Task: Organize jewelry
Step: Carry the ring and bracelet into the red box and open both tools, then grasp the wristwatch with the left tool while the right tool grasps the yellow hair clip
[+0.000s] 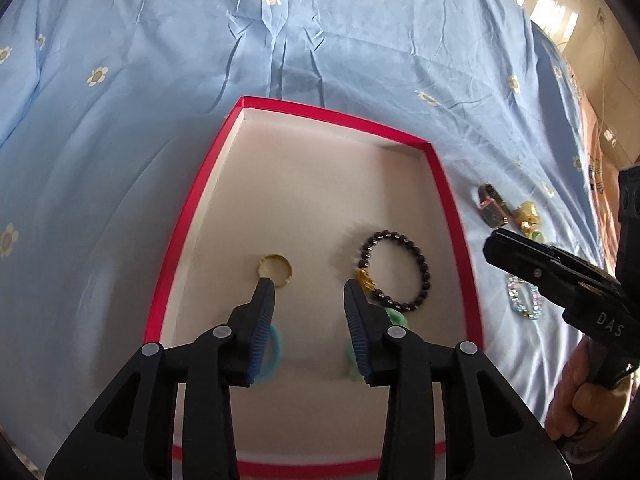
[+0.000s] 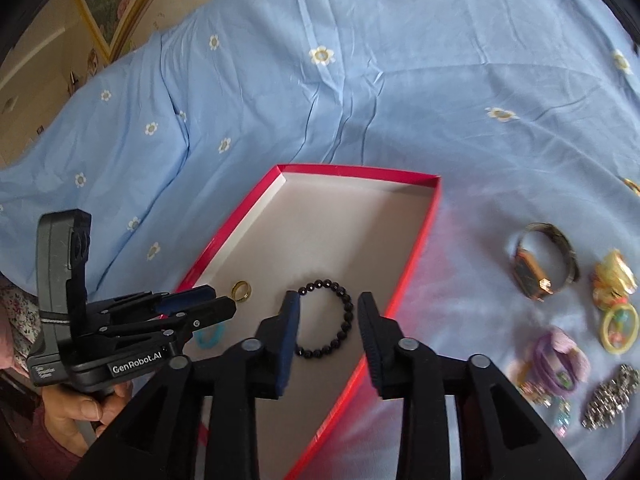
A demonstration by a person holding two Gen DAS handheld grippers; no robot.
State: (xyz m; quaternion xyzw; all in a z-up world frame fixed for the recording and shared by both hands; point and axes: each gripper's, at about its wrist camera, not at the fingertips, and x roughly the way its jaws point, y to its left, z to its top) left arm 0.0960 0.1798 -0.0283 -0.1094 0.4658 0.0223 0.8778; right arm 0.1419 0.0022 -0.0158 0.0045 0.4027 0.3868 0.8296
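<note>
A red box [image 1: 176, 236] with a white inside lies on the blue bedsheet; it also shows in the right wrist view [image 2: 416, 248]. In it lie a gold ring [image 1: 274, 269] [image 2: 241, 291], a black bead bracelet [image 1: 400, 270] [image 2: 332, 320], a blue ring [image 1: 272, 354] [image 2: 209, 337] and a green piece [image 1: 396, 318]. My left gripper [image 1: 309, 283] is open and empty above the box, over the ring. My right gripper [image 2: 329, 299] is open and empty over the box's right side. Each gripper shows in the other's view: right [image 1: 560, 276], left [image 2: 208, 300].
Right of the box on the sheet lie a watch [image 2: 540, 264] [image 1: 493, 205], gold pieces [image 2: 614, 276] [image 1: 527, 216], a yellow-green ring [image 2: 619, 328], a purple band [image 2: 560, 360], a sparkly clip [image 2: 610, 396] and a pale beaded bracelet [image 1: 524, 300]. Wall and picture frame stand far left.
</note>
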